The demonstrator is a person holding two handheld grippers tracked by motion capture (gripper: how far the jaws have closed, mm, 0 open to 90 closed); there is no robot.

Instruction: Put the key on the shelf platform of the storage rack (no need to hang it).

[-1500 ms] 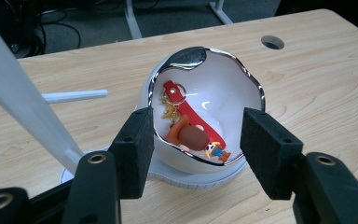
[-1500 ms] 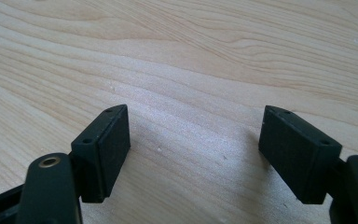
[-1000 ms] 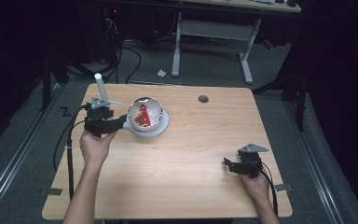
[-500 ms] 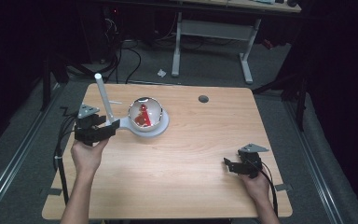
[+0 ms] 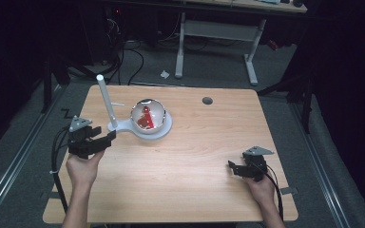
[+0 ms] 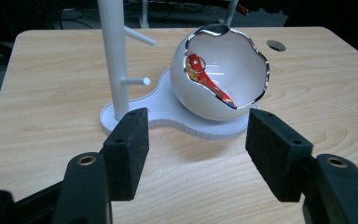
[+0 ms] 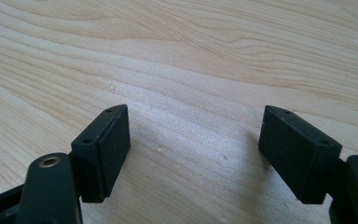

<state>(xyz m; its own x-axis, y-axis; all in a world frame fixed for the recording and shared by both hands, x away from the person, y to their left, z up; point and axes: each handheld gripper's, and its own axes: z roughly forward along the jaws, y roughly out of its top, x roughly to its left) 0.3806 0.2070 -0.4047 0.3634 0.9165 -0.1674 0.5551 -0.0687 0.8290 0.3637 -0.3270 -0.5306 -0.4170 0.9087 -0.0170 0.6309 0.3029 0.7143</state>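
Nearest the person, the right claw (image 5: 234, 167) is being rested low over the bare desk (image 5: 195, 190) at its near right, jaws spread wide, with nothing between them; in the right gripper view only wood grain is lying between the two black pads (image 7: 109, 140).

Over at the left edge, the left claw (image 5: 105, 138) is being held just short of the white stand base (image 6: 168, 112), jaws likewise wide apart and empty. Just beyond it, the white post (image 5: 105, 102) with its short pegs (image 6: 135, 81) is standing upright on that base, and beside the post the white egg-shaped bowl (image 6: 223, 79), its jagged rim edged in silver, is sitting with its opening tilted toward the camera. Inside it, a red item (image 6: 203, 77) with a gold ring is lying against the inner wall; what it is exactly cannot be told.

If that red piece is being gone for, as seems likely, the claw should be narrowed before entering, brought in through the opening's lower lip, and kept clear of the post.

Farther off, a round grommet hole (image 5: 207, 100) is being shown in the desk.

No brand, label or writing is being seen anywhere.
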